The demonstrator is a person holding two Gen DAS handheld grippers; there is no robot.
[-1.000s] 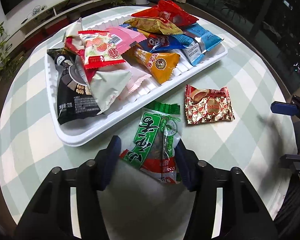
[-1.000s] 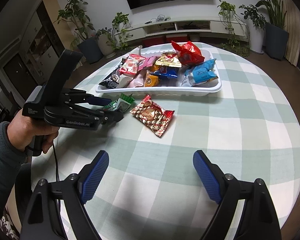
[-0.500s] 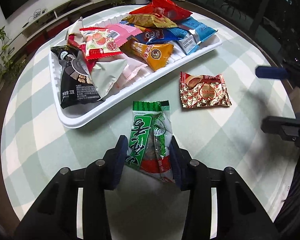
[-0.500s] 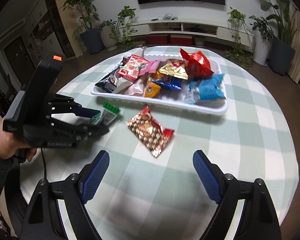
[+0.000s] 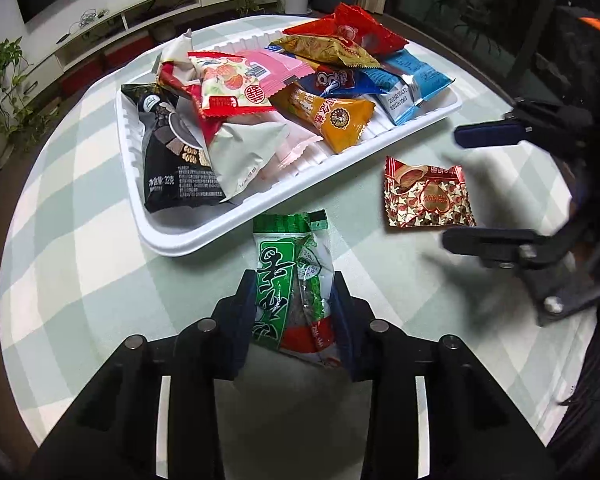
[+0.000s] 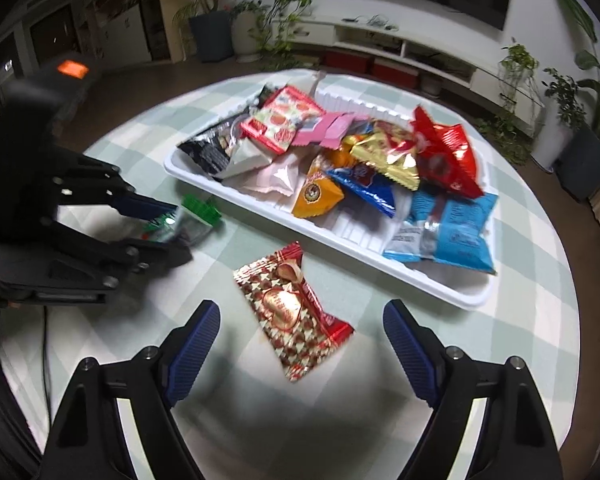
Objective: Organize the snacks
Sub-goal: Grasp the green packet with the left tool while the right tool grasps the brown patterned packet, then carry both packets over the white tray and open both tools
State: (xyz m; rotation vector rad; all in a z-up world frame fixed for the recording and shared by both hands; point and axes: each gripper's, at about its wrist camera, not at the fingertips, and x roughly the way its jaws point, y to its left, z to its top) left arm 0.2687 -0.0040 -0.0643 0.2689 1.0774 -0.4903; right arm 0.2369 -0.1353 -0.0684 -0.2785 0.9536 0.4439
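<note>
Green snack packet [image 5: 292, 280], lower centre — left gripper [image 5: 294, 312] closing on its sides; grip mid-body, then lift over the white tray [image 5: 188, 246] rim. Right gripper [image 6: 300, 344] wide, empty — straddling the red-gold packet [image 6: 288, 312].

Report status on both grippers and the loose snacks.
Left gripper closing around green packet. Right gripper closing slightly, above red-gold packet. White tray crowded, path clear.

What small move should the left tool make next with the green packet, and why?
Probably finish closing, then lift. The left tool has its jaws closing on either side of the green packet, which lies flat on the tablecloth just outside the white tray. A firm pinch should come before carrying it over the rim to join the other snacks.
</note>
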